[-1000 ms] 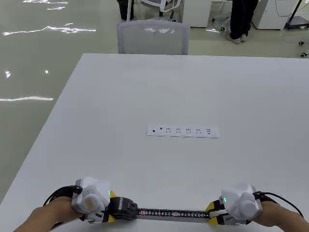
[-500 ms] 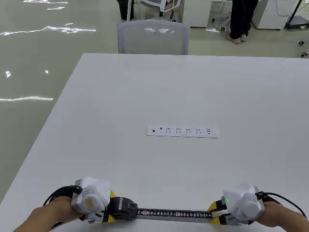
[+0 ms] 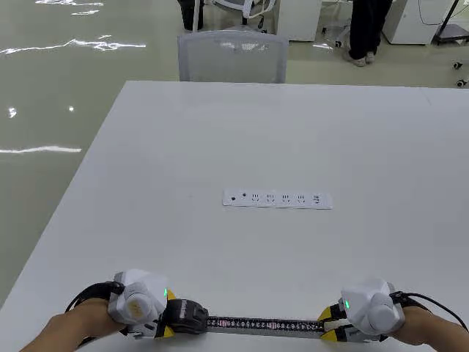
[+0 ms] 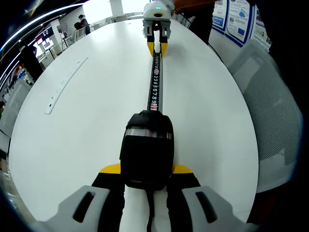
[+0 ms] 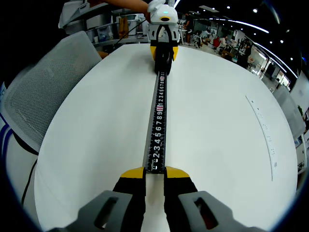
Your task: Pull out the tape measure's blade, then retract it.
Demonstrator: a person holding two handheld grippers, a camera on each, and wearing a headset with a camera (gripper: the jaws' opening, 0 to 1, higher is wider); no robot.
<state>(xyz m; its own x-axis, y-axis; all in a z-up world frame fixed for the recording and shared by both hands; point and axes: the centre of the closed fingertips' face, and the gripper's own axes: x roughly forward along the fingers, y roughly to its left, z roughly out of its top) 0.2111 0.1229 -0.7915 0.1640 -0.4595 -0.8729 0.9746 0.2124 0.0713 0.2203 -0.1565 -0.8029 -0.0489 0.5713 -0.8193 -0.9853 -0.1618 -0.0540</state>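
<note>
Head view, starting with the tape measure (image 3: 185, 317): sits right at the near edge of the desk (image 3: 293, 132), black and lying flat, pinched by the left gripper (image 3: 167, 314). Looks the same in the left gripper view, tape measure (image 4: 147, 147) wedged between the two yellow-tipped jaws, closed snug on its sides. Has its blade (image 3: 264, 323) pulled out toward the right, running low along the desktop, numbers facing up. Ends at the right gripper (image 3: 327, 324), clamped on the blade's tip. Checks out in the right gripper view too: right gripper (image 5: 155, 173) with jaws nearly together on the hook end, blade (image 5: 158, 111) stretching straight away to the left gripper (image 5: 163, 50) at the far end. Can't tell if the blade touches the desk the whole way or hovers a bit. Further out, around the middle of the desk: white power strip (image 3: 277, 199) lying flat, well apart from everything else. Past the far edge, grey mesh chair (image 3: 231, 57) pushed up against the desk, then shiny floor (image 3: 58, 88).
</note>
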